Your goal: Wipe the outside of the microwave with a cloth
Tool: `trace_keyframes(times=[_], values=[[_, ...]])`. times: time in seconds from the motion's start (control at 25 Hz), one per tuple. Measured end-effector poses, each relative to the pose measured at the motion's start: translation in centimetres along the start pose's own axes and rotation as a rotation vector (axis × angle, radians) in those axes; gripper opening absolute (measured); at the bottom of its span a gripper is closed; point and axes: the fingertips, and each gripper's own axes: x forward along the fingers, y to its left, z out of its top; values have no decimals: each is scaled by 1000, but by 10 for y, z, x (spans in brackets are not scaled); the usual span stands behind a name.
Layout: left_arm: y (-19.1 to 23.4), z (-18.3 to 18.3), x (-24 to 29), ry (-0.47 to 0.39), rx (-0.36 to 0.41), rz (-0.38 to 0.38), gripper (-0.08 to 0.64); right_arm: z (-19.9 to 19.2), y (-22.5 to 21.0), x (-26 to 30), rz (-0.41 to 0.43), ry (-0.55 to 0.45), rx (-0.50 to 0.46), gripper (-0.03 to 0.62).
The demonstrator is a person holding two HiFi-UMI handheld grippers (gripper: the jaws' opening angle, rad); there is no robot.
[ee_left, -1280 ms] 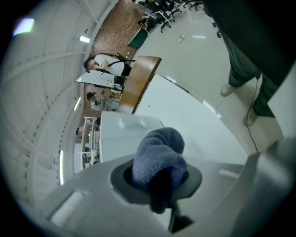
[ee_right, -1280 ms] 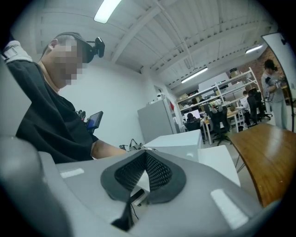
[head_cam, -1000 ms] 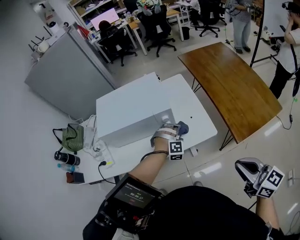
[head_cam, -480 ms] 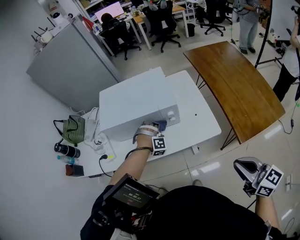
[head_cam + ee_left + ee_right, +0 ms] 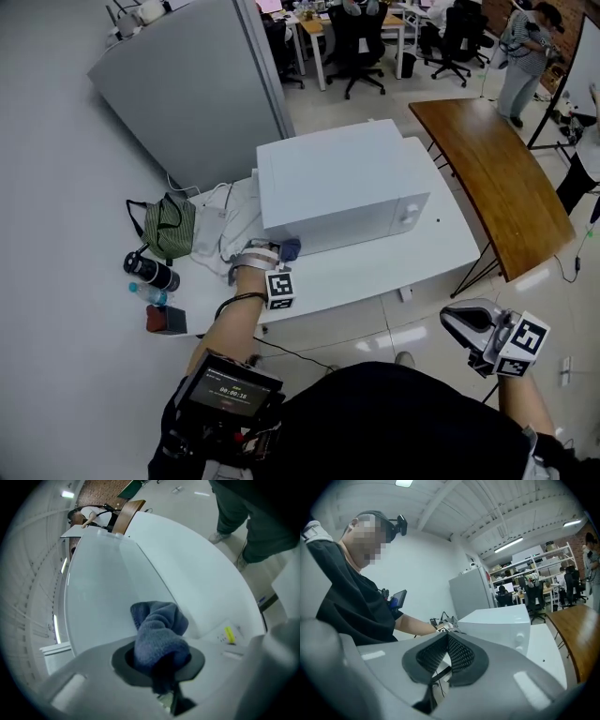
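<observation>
The left gripper [image 5: 279, 252], jaws clamped on the blue cloth [image 5: 158, 632], holds it against the near left corner of the white microwave [image 5: 337, 178] on the white table [image 5: 417, 258], while the right gripper [image 5: 445, 656] hangs at the near right, jaws together and empty.

White box microwave [image 5: 337, 183] was set upright on a white table [image 5: 412, 267], door shut, with two round knobs [image 5: 410, 214] stacked at the right end of the front face. Blue-grey cloth [image 5: 290, 248], bunched into a wad, was clamped in the jaws of the left gripper [image 5: 279, 253] and held against the lower left corner of the front face, just above the tabletop. Cloth folds were seen bulging past the jaw tips onto the white panel.
</observation>
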Motion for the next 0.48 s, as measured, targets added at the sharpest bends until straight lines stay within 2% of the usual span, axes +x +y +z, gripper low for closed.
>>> trace_keyframes(times=[0.12, 0.2, 0.36, 0.48], values=[[-7, -18, -5, -1, -4, 10, 55, 3, 18, 20, 11, 16, -12, 5], [-2, -1, -12, -45, 4, 32, 55, 5, 22, 21, 0, 13, -12, 5], [18, 90, -26, -188, 46, 72, 55, 5, 7, 1, -40, -16, 5, 5], [36, 171, -29, -248, 107, 59, 55, -6, -16, -35, -70, -28, 34, 5]])
